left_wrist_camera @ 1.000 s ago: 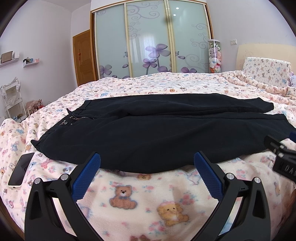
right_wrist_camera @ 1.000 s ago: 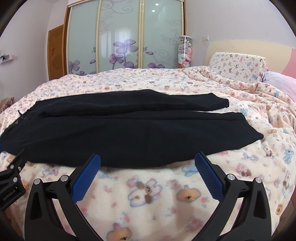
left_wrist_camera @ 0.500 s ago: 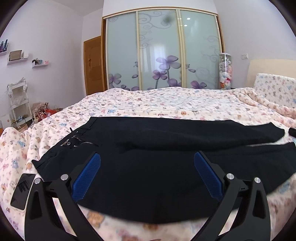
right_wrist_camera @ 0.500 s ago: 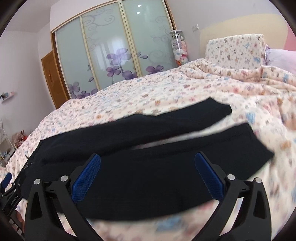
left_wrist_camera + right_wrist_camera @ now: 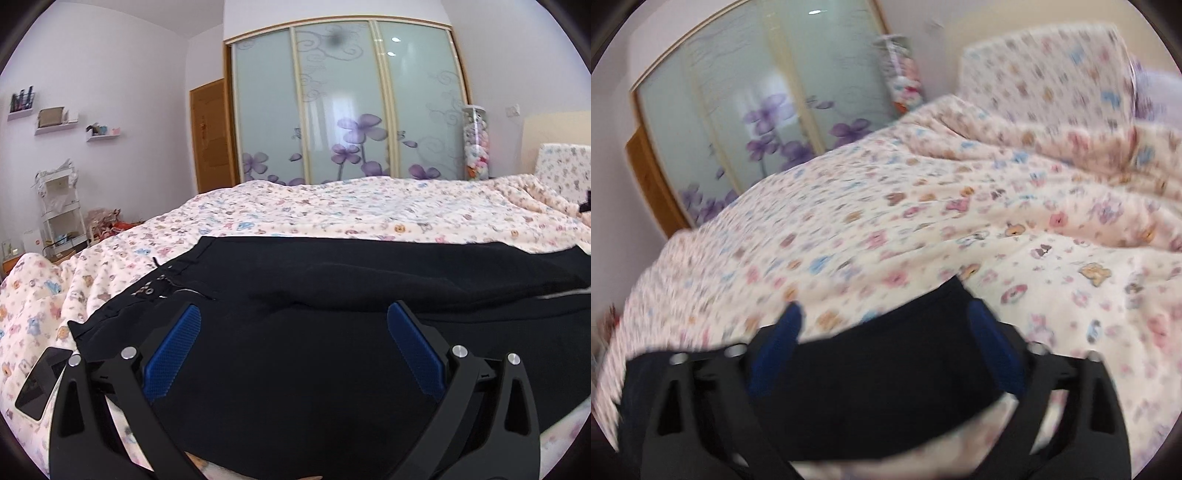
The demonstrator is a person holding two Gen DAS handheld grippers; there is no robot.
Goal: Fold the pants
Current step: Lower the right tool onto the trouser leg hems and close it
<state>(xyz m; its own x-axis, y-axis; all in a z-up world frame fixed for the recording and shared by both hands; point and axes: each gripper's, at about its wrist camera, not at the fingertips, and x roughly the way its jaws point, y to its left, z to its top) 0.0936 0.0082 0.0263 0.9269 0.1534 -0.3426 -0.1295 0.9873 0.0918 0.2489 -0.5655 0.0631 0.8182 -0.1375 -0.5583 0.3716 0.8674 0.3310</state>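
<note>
I see the black pants (image 5: 332, 354) spread flat on the bed, lying crosswise over the teddy-bear blanket (image 5: 332, 206). Their waistband with its metal snaps and zipper sits toward my left, and the two legs run off to my right, the far leg lying slightly over the near one. In my left wrist view the left gripper (image 5: 291, 343) hangs low over the near leg close to the waist end; its jaws stand wide apart, blue pads (image 5: 171, 354) on either side with only dark cloth showing between them, and I cannot tell whether the tips touch the fabric. My right wrist view is badly smeared. There the right gripper (image 5: 886, 332) sits at the hem end of a pant leg (image 5: 879, 376), jaws spread wide, the cloth lying between them; whether it rests on the fabric I cannot tell. A dark phone (image 5: 42, 384) lies on the blanket just beside the waist, at my left. Beyond the bed stand a sliding wardrobe (image 5: 343, 107) with purple flowers, a wooden door (image 5: 210, 136) and wall shelves (image 5: 55, 122).
</note>
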